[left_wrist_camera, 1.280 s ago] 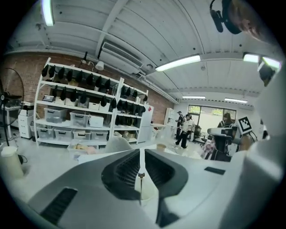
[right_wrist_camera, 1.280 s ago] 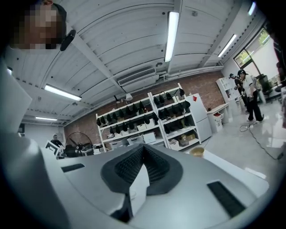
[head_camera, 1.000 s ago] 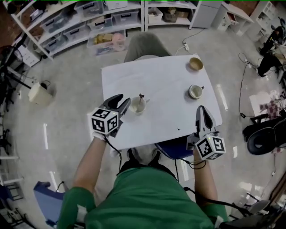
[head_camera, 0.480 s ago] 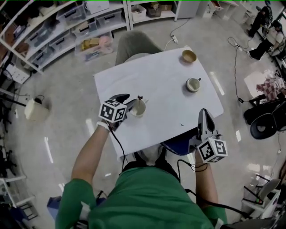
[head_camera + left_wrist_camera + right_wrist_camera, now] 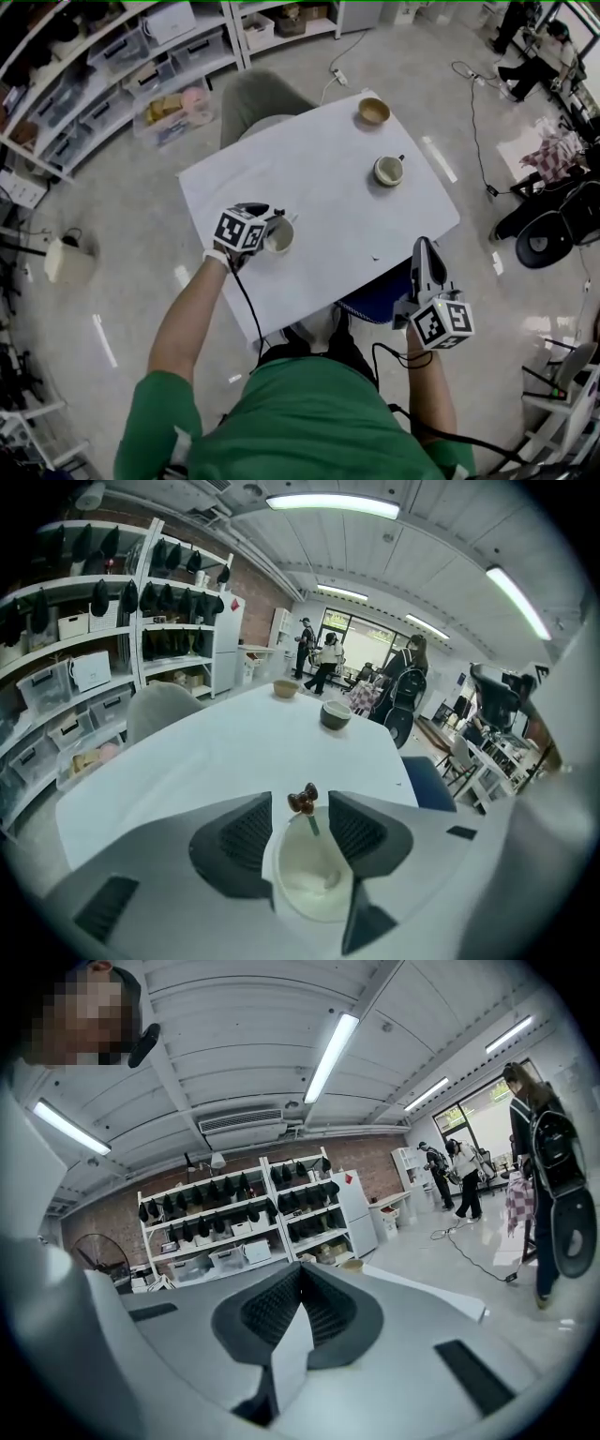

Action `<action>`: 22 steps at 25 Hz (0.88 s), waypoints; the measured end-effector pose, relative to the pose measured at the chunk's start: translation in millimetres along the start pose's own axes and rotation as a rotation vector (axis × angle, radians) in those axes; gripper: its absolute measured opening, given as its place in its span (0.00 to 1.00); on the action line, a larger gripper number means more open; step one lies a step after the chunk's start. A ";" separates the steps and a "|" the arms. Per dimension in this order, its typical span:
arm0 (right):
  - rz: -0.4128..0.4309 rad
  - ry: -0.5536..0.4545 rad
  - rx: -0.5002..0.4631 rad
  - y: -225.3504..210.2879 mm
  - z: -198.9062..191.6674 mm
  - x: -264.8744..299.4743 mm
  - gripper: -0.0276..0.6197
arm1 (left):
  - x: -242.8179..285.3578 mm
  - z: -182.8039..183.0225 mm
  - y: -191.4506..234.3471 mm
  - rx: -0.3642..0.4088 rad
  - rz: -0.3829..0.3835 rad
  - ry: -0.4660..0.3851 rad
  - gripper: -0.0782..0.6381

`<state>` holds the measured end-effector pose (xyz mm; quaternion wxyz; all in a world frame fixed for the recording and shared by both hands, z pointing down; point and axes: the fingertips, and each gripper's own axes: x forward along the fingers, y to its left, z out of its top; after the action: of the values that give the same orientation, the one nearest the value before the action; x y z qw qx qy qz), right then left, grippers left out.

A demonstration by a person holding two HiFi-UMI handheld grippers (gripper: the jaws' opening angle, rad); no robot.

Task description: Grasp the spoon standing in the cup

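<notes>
A white cup (image 5: pixel 309 878) stands near the front left of the white table (image 5: pixel 328 192). A spoon with a brown bow-shaped top (image 5: pixel 302 801) stands upright in it. My left gripper (image 5: pixel 302 825) hangs right over the cup, open wide, with the spoon's thin handle between its two pads (image 5: pixel 246 834) and apart from both. In the head view the left gripper (image 5: pixel 266 221) covers part of the cup (image 5: pixel 279 238). My right gripper (image 5: pixel 422 247) is held off the table's front right edge, shut and empty; in the right gripper view (image 5: pixel 300 1277) its pads meet.
A dark mug (image 5: pixel 388 170) and a tan bowl (image 5: pixel 373 111) stand at the table's far right. A grey chair (image 5: pixel 258 97) sits behind the table. Shelves with bins (image 5: pixel 112 56) line the far wall, and people stand in the distance (image 5: pixel 323 656).
My left gripper has moved right from beside the cup to over it, and the spoon now stands between its jaws. The right gripper has kept its place.
</notes>
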<state>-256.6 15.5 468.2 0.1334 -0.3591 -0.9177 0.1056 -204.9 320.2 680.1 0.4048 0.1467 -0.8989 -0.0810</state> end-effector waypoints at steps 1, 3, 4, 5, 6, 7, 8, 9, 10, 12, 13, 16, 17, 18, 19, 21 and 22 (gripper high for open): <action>-0.008 0.001 0.000 -2.7 -0.6 -3.5 0.08 | 4.2 -1.5 -1.8 0.005 -0.007 0.009 0.39; -0.020 0.000 0.004 -7.9 -1.7 -8.6 0.08 | 10.7 -1.3 -3.5 0.011 -0.015 0.017 0.39; -0.024 -0.002 0.007 -10.5 -2.0 -9.6 0.08 | 13.6 -0.3 -3.3 0.013 -0.016 0.020 0.39; -0.026 -0.003 0.011 -13.1 -2.0 -9.9 0.08 | 16.7 0.5 -3.4 0.013 -0.016 0.024 0.39; -0.026 -0.004 0.016 -15.9 -2.1 -10.1 0.08 | 19.9 0.3 -4.2 0.014 -0.018 0.031 0.39; -0.026 -0.002 0.019 -18.7 -2.5 -10.7 0.08 | 23.1 -0.8 -5.7 0.015 -0.020 0.040 0.39; -0.026 0.000 0.021 -20.9 -3.3 -11.1 0.08 | 26.0 -2.8 -6.9 0.017 -0.021 0.051 0.39; -0.026 0.003 0.021 -22.0 -4.6 -10.9 0.08 | 28.3 -5.0 -7.0 0.018 -0.021 0.062 0.39; -0.025 0.006 0.022 -21.8 -6.1 -10.3 0.08 | 29.9 -7.1 -6.1 0.019 -0.018 0.070 0.39; -0.018 0.013 0.025 -20.2 -8.0 -8.8 0.08 | 30.9 -8.1 -4.9 0.022 -0.011 0.074 0.38; -0.012 0.018 0.027 -19.4 -8.1 -8.1 0.08 | 30.4 -7.3 -5.3 0.024 -0.006 0.074 0.37; 0.009 0.031 0.027 -15.8 -7.9 -4.6 0.08 | 26.1 -1.0 -4.1 0.029 0.027 0.051 0.34; 0.016 0.034 0.026 -14.0 -8.2 -2.9 0.08 | 23.8 1.8 -1.8 0.024 0.043 0.034 0.31; 0.023 0.038 0.025 -12.3 -8.8 -1.3 0.08 | 21.5 4.3 0.8 0.015 0.058 0.017 0.27; 0.029 0.041 0.025 -11.3 -9.6 0.3 0.08 | 20.0 5.9 2.7 0.007 0.069 0.004 0.26; 0.037 0.050 0.025 -11.9 -11.7 2.5 0.08 | 20.0 5.7 3.2 -0.001 0.073 0.001 0.26; 0.040 0.054 0.025 -12.6 -12.8 3.0 0.08 | 20.8 4.2 2.4 -0.003 0.071 0.006 0.26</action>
<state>-262.6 9.7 484.4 0.1606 -0.3785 -0.9049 0.1102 -221.6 315.7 692.5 0.4104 0.1143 -0.9022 -0.0672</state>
